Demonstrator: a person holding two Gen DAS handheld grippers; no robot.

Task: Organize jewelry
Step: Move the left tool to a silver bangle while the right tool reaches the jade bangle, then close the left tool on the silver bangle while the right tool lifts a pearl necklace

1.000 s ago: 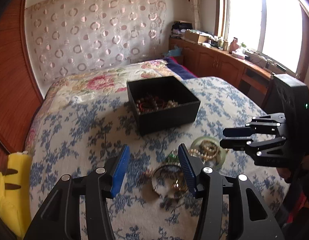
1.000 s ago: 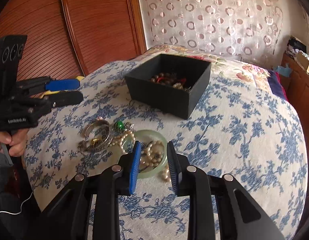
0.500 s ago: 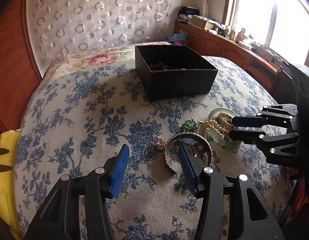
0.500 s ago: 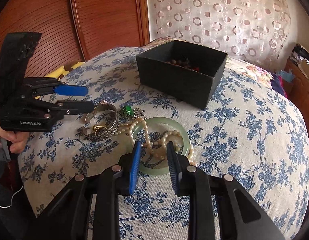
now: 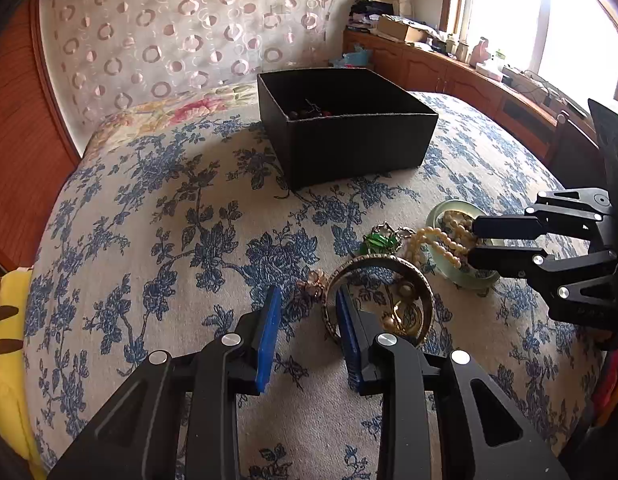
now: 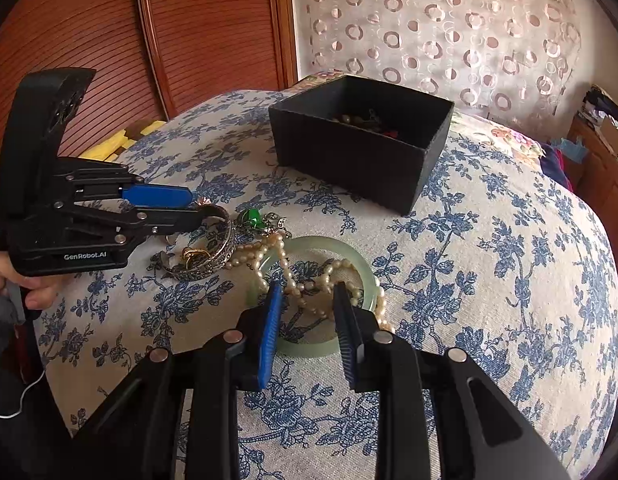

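On the blue-floral bedspread (image 5: 181,216), the left gripper (image 5: 305,300) hangs with fingers apart at the metal bangle (image 5: 379,280), while the right gripper (image 6: 305,296) — also spread — straddles the pearl necklace (image 6: 305,276) draped over the jade bangle (image 6: 349,252) (black jewelry box (image 6: 361,152) sits behind).

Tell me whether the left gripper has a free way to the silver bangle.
Probably yes: the left gripper is open, one finger already at the silver bangle rim, nothing between them.
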